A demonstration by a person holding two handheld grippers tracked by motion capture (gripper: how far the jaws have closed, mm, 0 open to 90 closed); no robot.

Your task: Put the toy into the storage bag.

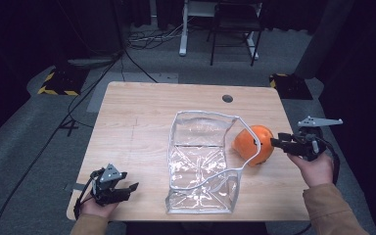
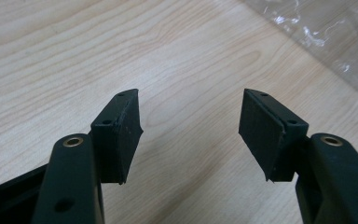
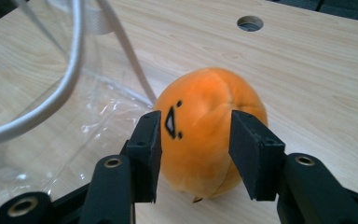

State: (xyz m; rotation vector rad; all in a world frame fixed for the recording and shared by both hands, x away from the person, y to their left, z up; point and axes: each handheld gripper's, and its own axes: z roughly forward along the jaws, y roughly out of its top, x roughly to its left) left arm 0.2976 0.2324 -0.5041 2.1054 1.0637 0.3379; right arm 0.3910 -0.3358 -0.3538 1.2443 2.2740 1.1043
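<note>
Right gripper beside orange plush toy, against clear bag.

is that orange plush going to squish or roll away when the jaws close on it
The orange plush looks soft and stuffed, so it will probably squash between the pads rather than slip. Its rounded body might rock or roll if nudged, though the fabric should drag on the wooden table. It is likely light for its size.

Looking down from above onto table; riding close behind each jaw pair; sharing clear bag, perhaps its edge.
</note>
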